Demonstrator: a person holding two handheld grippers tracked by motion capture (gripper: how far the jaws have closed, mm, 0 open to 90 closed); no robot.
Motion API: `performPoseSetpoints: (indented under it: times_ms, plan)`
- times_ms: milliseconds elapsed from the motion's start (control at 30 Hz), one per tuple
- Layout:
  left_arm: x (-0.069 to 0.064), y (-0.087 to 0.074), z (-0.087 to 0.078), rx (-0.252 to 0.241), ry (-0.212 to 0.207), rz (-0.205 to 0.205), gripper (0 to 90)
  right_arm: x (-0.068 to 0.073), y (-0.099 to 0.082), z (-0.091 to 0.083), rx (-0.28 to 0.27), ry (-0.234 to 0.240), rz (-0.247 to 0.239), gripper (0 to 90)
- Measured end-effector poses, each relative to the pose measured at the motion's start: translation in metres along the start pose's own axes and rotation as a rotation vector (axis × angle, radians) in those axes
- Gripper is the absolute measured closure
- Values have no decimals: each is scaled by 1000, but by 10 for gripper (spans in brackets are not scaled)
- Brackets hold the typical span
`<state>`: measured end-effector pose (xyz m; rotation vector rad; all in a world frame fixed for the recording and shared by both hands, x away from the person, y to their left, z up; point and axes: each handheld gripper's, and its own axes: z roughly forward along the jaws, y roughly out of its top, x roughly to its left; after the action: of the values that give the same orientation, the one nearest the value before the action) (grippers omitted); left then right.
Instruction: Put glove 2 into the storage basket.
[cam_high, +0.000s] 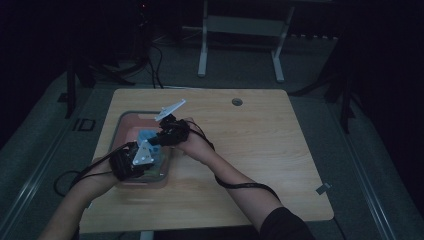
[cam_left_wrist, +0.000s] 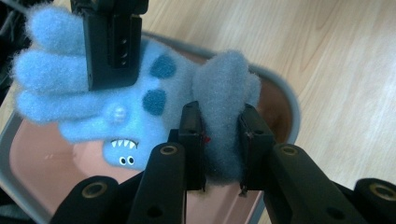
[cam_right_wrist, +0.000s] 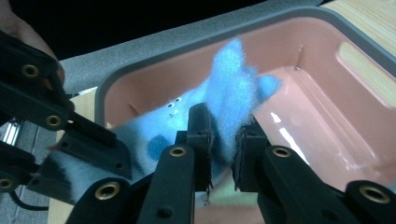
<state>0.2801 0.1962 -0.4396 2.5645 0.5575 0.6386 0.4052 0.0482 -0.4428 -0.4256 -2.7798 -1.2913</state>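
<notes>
A fluffy light-blue glove with dark blue spots and a small monster face hangs stretched between both grippers above a pink tub. My left gripper is shut on one fuzzy end of it. The right gripper clamps the glove's finger end. In the right gripper view, my right gripper pinches a blue flap of the glove over the tub. From the high view, the left gripper and right gripper meet over the tub, with the glove between them.
The pink tub has a grey rim and stands at the left of a light wooden table. A round cable hole lies near the table's far edge. Cables trail from both grippers. The room around is dark, with a white table frame behind.
</notes>
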Motion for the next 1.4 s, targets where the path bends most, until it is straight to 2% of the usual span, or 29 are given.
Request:
performPoseSetpoints:
  times_ms: [200,533,733,867,1033,1167,1300,1400]
  plan:
    - [3,-11,11,10,-18,-37,756,0,4,16,13,2,-6,797]
    - [8,-22,37,38,-64,-64,756,-15,-11,44,86,-14,35,797]
    - [8,-25,50,50,-76,-75,755,-22,-16,53,115,-26,48,792]
    - [9,-25,53,49,-87,-82,752,-22,-16,53,125,-36,48,776]
    - [10,-27,55,48,-100,-92,711,-26,-18,58,145,-35,61,749]
    - [11,-26,56,51,-114,-96,675,-26,-17,59,156,-36,53,710]
    - [13,-26,55,45,-125,-110,610,-27,-15,58,161,-51,46,662]
    - [13,-26,53,59,-111,-120,528,-28,-13,56,157,-67,42,620]
